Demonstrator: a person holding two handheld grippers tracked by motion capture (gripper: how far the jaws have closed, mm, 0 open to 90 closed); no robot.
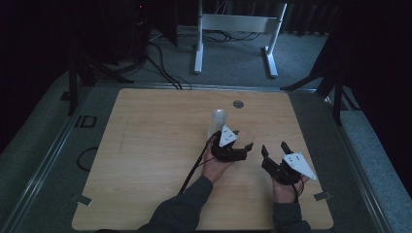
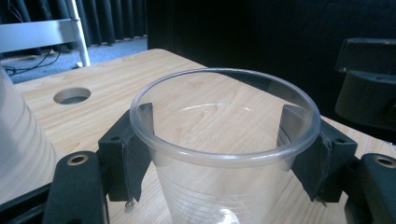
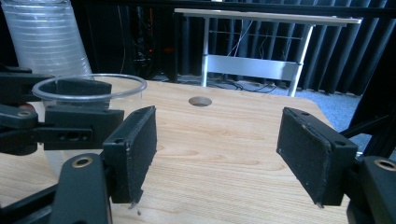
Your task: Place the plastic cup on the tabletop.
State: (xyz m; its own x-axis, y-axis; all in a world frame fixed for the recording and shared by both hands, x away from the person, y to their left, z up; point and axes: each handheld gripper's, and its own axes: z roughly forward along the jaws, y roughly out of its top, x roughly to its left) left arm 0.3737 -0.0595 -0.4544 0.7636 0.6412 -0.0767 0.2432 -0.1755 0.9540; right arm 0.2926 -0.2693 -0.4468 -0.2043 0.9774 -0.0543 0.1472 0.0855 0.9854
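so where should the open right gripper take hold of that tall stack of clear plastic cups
Probably on the side wall of the tall stack of clear plastic cups, around mid-height, coming in level from the person's side. It stands upright and round, so two pads can likely squeeze opposite sides. The right gripper is open and empty beside it.

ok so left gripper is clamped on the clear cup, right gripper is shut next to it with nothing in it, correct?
Not quite: the right gripper is open, jaws wide apart over bare table, as the right gripper view shows. The left gripper does clamp the clear cup.
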